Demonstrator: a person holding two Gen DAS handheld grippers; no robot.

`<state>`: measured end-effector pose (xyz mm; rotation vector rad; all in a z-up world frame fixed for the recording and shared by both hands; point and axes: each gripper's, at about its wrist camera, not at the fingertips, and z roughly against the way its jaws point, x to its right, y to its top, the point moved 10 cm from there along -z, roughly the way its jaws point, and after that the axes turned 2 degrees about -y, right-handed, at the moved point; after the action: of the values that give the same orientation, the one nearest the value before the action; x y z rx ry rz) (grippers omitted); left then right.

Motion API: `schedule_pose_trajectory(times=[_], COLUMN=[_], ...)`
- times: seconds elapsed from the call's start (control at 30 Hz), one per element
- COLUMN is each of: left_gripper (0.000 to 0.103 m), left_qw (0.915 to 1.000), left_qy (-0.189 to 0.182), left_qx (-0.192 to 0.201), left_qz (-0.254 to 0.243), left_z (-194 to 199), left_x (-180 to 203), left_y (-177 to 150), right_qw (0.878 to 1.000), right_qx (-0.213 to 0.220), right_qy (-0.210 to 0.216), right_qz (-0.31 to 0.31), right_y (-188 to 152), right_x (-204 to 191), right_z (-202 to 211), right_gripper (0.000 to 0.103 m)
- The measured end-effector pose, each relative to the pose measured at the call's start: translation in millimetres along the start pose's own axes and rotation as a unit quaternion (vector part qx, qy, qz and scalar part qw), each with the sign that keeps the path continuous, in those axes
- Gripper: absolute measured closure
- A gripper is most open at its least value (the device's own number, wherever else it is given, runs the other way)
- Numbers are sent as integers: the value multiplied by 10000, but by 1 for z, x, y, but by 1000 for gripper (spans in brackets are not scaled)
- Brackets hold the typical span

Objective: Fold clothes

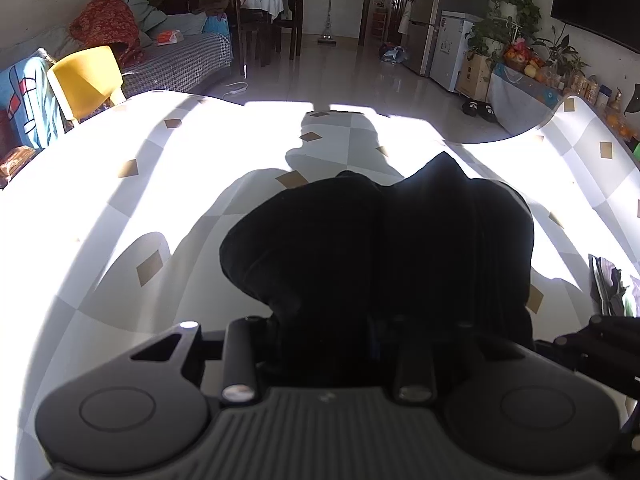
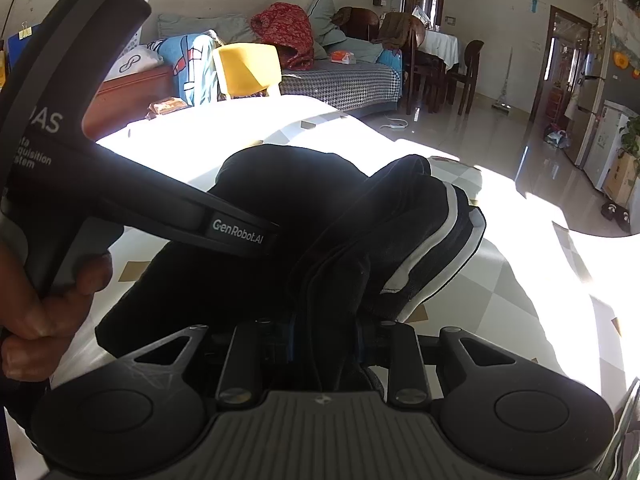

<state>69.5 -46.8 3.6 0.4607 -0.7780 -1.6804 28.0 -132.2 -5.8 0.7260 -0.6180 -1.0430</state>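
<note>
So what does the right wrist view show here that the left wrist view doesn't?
Only the right wrist view: the left gripper seen from outside, with the hand that holds it, and white stripes on the black garment. Only the left wrist view: a TV, a fruit basket, and the garment's plain side. Both: the garment bunched and clamped in each gripper above the checked table, and the yellow chair.
</note>
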Motion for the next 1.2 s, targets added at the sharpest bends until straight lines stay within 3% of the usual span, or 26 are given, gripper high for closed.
schedule_pose_trajectory(times=[0.6,1.2], left_gripper=[71,71], left_qw=[10000,9998], left_qy=[52,-2], left_qx=[55,-6], left_qz=[-22,-181], left_z=[14,2], left_x=[0,21], left_y=[-10,-12], right_qw=[9999,9998], right_qx=[50,16], right_qy=[-11,-155], right_qz=[96,-99], right_y=[-2,-10], right_x=[-1,12], right_z=[9,10], right_gripper=[77,77])
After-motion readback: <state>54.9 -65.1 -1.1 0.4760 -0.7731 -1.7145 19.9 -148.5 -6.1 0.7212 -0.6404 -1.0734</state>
